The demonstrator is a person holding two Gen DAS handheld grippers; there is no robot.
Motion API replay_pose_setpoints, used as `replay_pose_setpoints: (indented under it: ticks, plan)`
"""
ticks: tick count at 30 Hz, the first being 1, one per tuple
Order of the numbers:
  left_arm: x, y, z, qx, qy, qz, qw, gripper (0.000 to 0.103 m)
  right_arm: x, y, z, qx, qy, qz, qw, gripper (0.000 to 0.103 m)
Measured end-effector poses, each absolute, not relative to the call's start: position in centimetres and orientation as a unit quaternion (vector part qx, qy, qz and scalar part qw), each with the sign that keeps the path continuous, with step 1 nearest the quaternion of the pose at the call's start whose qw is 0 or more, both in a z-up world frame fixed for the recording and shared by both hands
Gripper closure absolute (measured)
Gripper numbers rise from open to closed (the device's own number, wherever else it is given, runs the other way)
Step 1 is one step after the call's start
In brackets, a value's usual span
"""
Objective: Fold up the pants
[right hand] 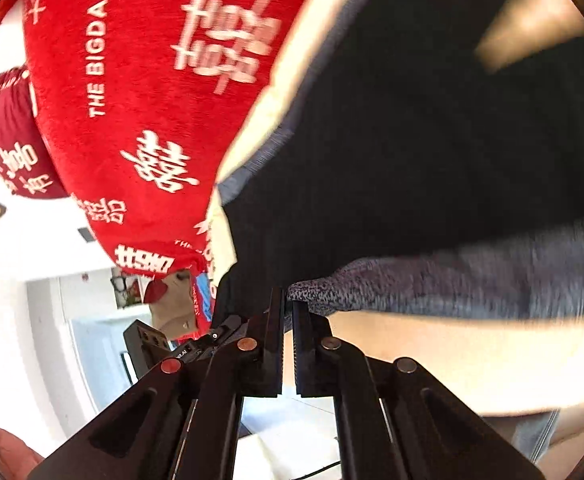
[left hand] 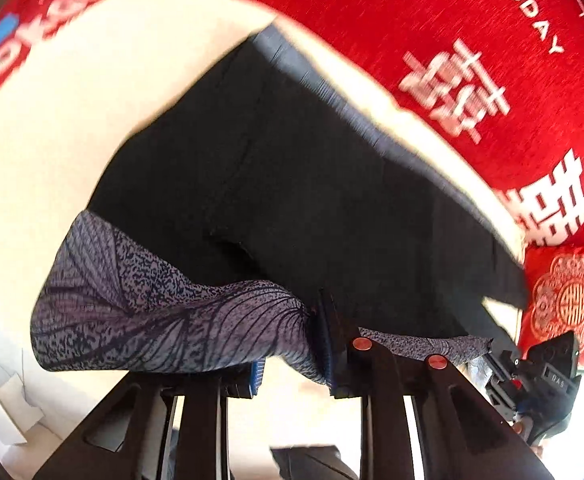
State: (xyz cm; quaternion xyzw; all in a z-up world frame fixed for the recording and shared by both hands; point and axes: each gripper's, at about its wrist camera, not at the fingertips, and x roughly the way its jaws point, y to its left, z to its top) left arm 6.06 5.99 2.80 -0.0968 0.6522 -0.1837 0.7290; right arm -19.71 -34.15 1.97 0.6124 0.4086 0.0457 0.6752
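The pants (left hand: 283,184) are dark navy with a grey leaf-patterned end (left hand: 139,300). They lie spread on a cream surface (left hand: 91,100). My left gripper (left hand: 292,352) is shut on the patterned fabric, which bunches between its jaws. My right gripper (right hand: 287,312) is shut on the patterned edge (right hand: 432,284) of the same pants (right hand: 412,140), pinched at the fingertips. The right gripper also shows in the left wrist view (left hand: 532,368) at the far right, holding the other end of that edge.
A red quilt with white characters (left hand: 432,40) lies beyond the pants, and it also shows in the right wrist view (right hand: 139,100). A red embroidered cushion (left hand: 564,304) sits at the right. A white wall and a doorway (right hand: 51,300) lie left of the right gripper.
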Motion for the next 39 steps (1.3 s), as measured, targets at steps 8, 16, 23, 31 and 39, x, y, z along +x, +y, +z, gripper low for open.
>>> replay_pose_setpoints:
  ticks: [8, 16, 23, 31, 39]
  plan:
    - [17.5, -1.6, 4.3, -0.052, 0.569, -0.208, 0.794, 0.078, -6.5, -41.7, 3.2, 0.536, 0.455, 0.089, 0.705, 0.099]
    - [24.9, -4.7, -4.4, -0.004, 0.596, -0.127, 0.793, 0.071, 2.4, -43.6, -4.2, 0.461, 0.547, 0.054, 0.697, 0.096]
    - [23.7, -3.4, 0.5, 0.030, 0.566, -0.101, 0.817, 0.071, 3.3, -41.1, 0.6, 0.378, 0.540, 0.076, 0.748, 0.047]
    - [23.5, -6.6, -4.5, 0.075, 0.590, -0.099, 0.798, 0.070, 7.6, -33.7, -2.6, 0.267, 0.602, 0.093, 0.747, 0.062]
    - [22.6, -8.3, -2.5, 0.117, 0.593, -0.103, 0.790, 0.070, 2.5, -41.2, 1.8, 0.329, 0.534, 0.045, 0.777, 0.051]
